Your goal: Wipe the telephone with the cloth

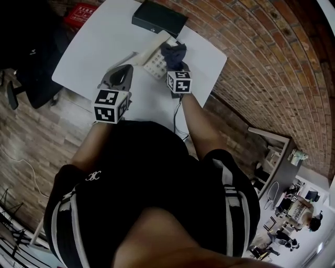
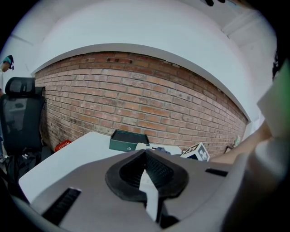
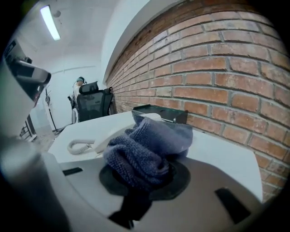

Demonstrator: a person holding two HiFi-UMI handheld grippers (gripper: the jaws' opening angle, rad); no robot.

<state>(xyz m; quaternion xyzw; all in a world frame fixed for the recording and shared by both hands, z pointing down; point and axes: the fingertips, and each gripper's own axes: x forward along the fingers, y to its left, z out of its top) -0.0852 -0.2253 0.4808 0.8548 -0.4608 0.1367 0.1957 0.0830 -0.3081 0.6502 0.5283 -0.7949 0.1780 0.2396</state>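
Note:
A white telephone (image 1: 153, 60) lies on the white table (image 1: 99, 36), its handset (image 3: 111, 135) and coiled cord (image 3: 79, 146) showing in the right gripper view. My right gripper (image 1: 177, 67) (image 3: 141, 177) is shut on a bunched dark blue cloth (image 1: 174, 52) (image 3: 146, 149), held over the phone's right end. My left gripper (image 1: 124, 72) (image 2: 146, 159) hovers just left of the phone, jaws together at the tips with only a thin white sliver showing behind them. The phone (image 2: 154, 147) peeks out beyond it.
A dark green box (image 1: 159, 18) (image 2: 128, 139) (image 3: 159, 112) sits behind the phone by the brick wall. A black office chair (image 2: 18, 120) (image 3: 93, 102) stands left of the table, a red case (image 1: 81, 13) on the floor near it.

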